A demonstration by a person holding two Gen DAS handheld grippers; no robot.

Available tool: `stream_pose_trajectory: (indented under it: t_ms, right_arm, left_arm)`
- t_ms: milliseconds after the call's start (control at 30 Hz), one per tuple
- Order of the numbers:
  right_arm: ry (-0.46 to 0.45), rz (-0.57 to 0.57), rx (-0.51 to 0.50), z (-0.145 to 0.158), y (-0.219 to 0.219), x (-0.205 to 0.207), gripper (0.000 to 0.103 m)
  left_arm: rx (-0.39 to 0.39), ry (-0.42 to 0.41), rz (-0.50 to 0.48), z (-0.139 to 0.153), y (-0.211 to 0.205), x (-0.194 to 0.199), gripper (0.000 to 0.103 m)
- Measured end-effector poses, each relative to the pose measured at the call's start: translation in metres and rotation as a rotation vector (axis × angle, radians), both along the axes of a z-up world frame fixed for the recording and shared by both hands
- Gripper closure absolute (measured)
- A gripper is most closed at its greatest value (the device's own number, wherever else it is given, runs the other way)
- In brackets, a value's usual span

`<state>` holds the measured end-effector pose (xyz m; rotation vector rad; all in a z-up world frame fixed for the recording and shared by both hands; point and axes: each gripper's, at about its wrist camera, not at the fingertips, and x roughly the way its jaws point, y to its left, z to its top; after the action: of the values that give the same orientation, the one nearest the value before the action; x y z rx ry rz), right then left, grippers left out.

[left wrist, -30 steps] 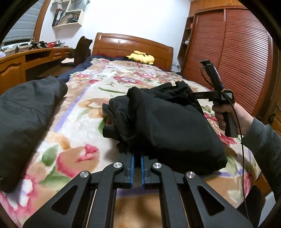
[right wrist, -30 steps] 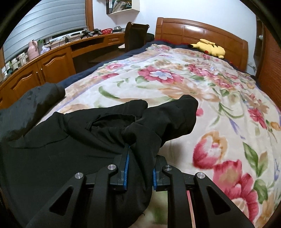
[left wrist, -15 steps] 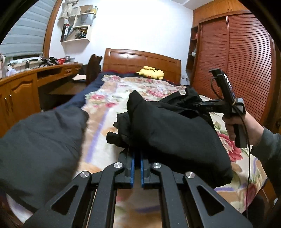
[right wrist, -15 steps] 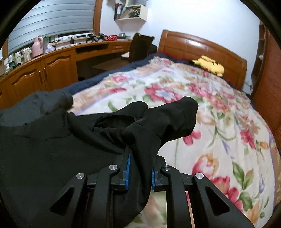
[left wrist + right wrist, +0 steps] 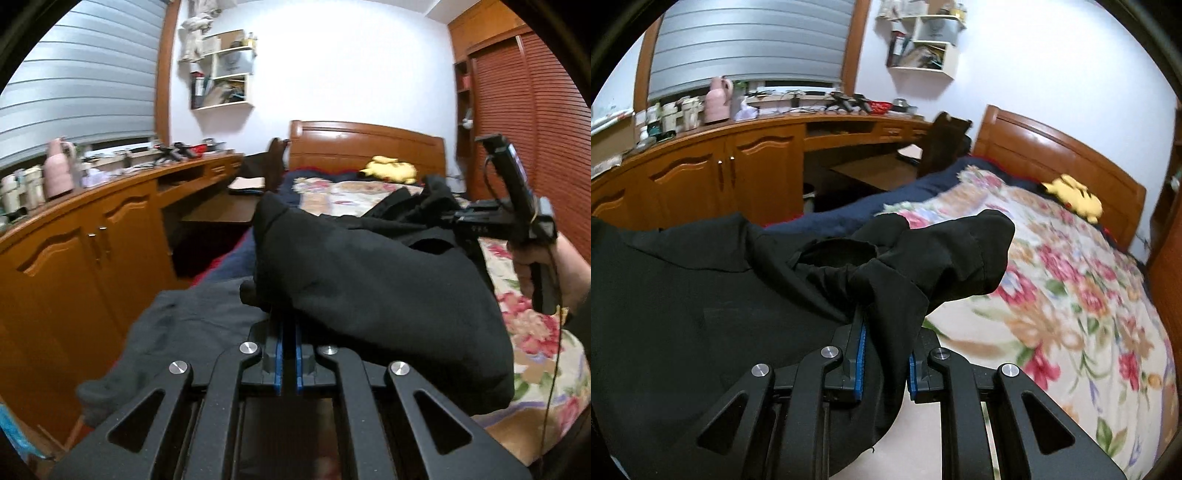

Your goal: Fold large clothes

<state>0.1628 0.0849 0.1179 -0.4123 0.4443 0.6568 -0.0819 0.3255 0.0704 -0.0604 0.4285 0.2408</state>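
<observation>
- Now the left gripper has its blue pads nearly together, pinching an edge of the black garment.
- Opposite, the right gripper clamps a thick bunch of that same cloth between narrow fingers.
- Stretched between both, the garment hangs above the floral blanket.
- Beside it lies a grey garment.

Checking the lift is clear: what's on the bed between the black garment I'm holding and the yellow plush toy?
In the right wrist view, only bare floral blanket lies between the black garment and the yellow plush toy.
</observation>
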Motion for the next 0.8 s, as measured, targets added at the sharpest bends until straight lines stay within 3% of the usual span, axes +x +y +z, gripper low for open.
stream_pose_trajectory:
  t_ms: [200, 333, 467, 600, 633, 700, 733, 800]
  right_arm:
    - [-0.053, 0.092, 0.024, 0.007, 0.065, -0.018, 0.086]
    - [-0.067, 0.158, 0.063, -0.006, 0.095, -0.023, 0.086]
    - [-0.089, 0.213, 0.064, -0.028, 0.120, -0.031, 0.086]
    - [-0.008, 0.191, 0.021, -0.065, 0.134, -0.008, 0.083]
    - [0.010, 0.177, -0.003, -0.075, 0.137, -0.004, 0.080]
    - [0.024, 0.154, -0.015, -0.090, 0.135, 0.001, 0.059]
    - [0.030, 0.153, -0.010, -0.094, 0.131, 0.001, 0.054]
    - [0.058, 0.157, 0.000, -0.097, 0.127, 0.001, 0.041]
  left_arm:
    - [0.024, -0.013, 0.122, 0.004, 0.056, -0.027, 0.098]
    - [0.046, 0.010, 0.213, -0.004, 0.088, -0.039, 0.098]
    - [0.029, 0.071, 0.258, -0.030, 0.109, -0.043, 0.098]
    - [-0.001, 0.125, 0.294, -0.064, 0.118, -0.048, 0.098]
    - [-0.013, 0.120, 0.293, -0.066, 0.118, -0.051, 0.097]
    - [-0.014, 0.106, 0.303, -0.060, 0.116, -0.057, 0.085]
    - [-0.016, 0.097, 0.309, -0.055, 0.116, -0.061, 0.082]
    - [-0.018, 0.058, 0.305, -0.042, 0.116, -0.070, 0.062]
